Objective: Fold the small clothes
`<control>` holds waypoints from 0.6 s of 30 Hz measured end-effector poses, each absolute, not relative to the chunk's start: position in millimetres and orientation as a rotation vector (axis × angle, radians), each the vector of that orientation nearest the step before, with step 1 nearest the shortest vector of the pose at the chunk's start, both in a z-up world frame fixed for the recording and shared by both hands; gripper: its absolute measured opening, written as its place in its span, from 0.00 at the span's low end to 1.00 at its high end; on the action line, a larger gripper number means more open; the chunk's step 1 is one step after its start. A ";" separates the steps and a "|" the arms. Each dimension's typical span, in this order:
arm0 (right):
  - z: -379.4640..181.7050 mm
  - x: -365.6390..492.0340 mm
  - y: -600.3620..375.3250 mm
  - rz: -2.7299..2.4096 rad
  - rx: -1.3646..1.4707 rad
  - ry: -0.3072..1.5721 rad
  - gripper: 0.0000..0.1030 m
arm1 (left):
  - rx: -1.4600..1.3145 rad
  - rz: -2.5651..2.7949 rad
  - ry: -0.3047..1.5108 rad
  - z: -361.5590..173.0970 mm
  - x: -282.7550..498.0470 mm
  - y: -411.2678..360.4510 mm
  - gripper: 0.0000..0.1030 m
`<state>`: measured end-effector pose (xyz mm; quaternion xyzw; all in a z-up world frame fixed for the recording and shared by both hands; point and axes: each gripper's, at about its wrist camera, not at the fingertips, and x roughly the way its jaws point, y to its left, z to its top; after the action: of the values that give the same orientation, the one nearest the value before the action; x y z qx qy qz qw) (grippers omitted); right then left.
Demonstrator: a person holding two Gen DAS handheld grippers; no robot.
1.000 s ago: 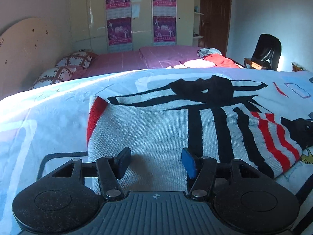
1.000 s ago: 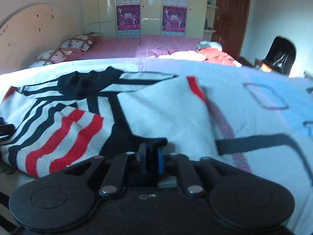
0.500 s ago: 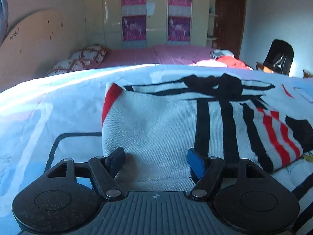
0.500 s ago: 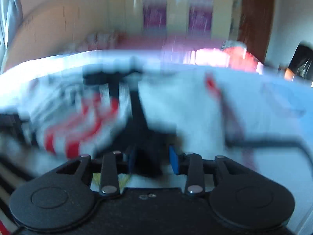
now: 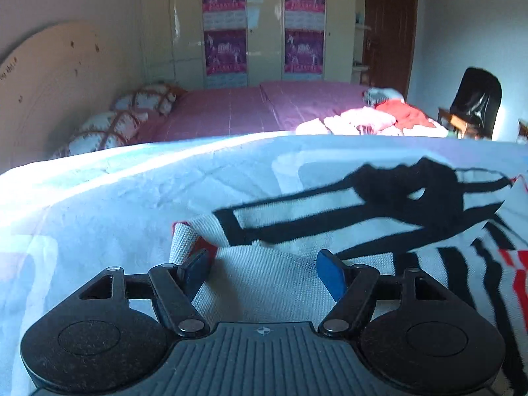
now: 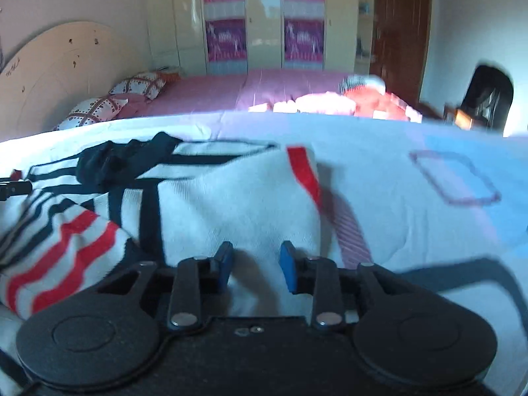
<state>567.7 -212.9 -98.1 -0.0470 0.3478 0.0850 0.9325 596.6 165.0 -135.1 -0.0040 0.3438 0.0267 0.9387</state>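
A small knit sweater (image 5: pixel 330 227), white with black and red stripes, lies on the pale blue bedspread (image 5: pixel 99 204). My left gripper (image 5: pixel 264 269) is open, low over the sweater's left edge, with white knit between its fingers. In the right wrist view the sweater (image 6: pixel 231 198) lies with a striped sleeve (image 6: pixel 62 250) folded in at the left. My right gripper (image 6: pixel 255 267) is open over the sweater's white near edge, close to its right side.
A second bed with a pink cover (image 5: pixel 247 109) and patterned pillows (image 5: pixel 109 125) stands behind. Loose red and pink clothes (image 5: pixel 379 118) lie on it. A black chair (image 5: pixel 475 102) is at the far right. Wardrobe doors with posters (image 5: pixel 264 26) fill the back wall.
My right gripper has opened, let go of the dark sweater edge, and shifted right over the white part. My left gripper stayed open and moved left to the sweater's left edge.
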 end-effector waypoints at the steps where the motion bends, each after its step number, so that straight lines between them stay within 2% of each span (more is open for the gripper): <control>1: -95.6 565.7 -209.3 0.163 -0.107 0.718 0.32 | -0.033 0.033 0.720 -133.5 601.2 167.9 0.78; 4: -76.4 541.4 -217.4 0.151 -0.052 0.686 0.34 | -0.074 0.022 0.678 -111.5 581.0 173.9 0.78; 8: -60.1 472.8 -249.6 0.187 0.001 0.683 0.39 | -0.146 -0.046 0.667 -104.8 495.6 187.8 0.78; 16: -73.1 338.3 -325.2 0.109 0.261 0.901 0.40 | -0.178 -0.132 0.799 -130.2 325.9 174.2 0.77; 17: -73.9 324.9 -329.4 0.098 0.277 0.911 0.40 | -0.193 -0.149 0.816 -129.0 312.9 174.1 0.75; 18: -75.4 312.6 -332.8 0.089 0.304 0.921 0.40 | -0.211 -0.164 0.834 -127.7 303.5 172.6 0.68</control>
<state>312.6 -332.8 -75.4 0.1461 0.4423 0.0428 0.8839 303.5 172.6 -127.7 -0.1020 0.4037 -0.0796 0.9057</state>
